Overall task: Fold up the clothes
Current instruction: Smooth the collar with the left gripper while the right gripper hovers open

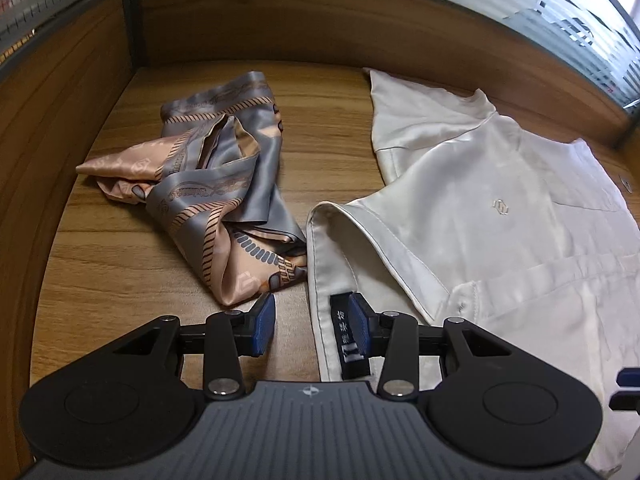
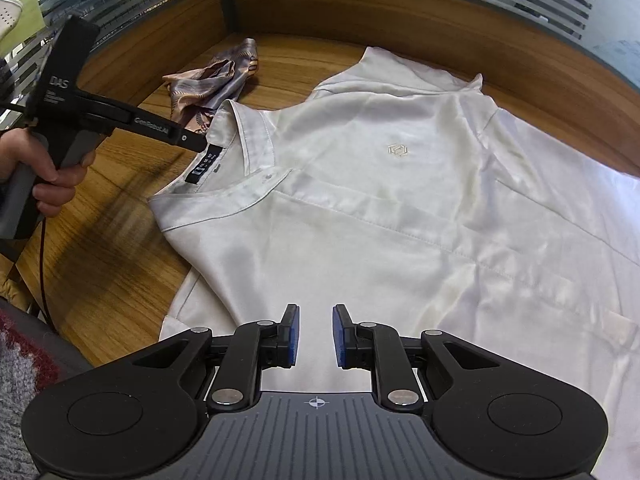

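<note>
1. Left wrist view: my left gripper (image 1: pixel 312 326) stands half open over the white shirt (image 1: pixel 500 216) collar edge, gripping nothing.
2. My right gripper (image 2: pixel 316 334) hovers narrowly parted over the shirt, empty, on the wooden table (image 2: pixel 120 248).

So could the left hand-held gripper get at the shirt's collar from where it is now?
Probably yes. The left hand-held gripper stands open right at the white shirt's collar, near its black label. The patterned scarf lies beside it, not in the way.
</note>
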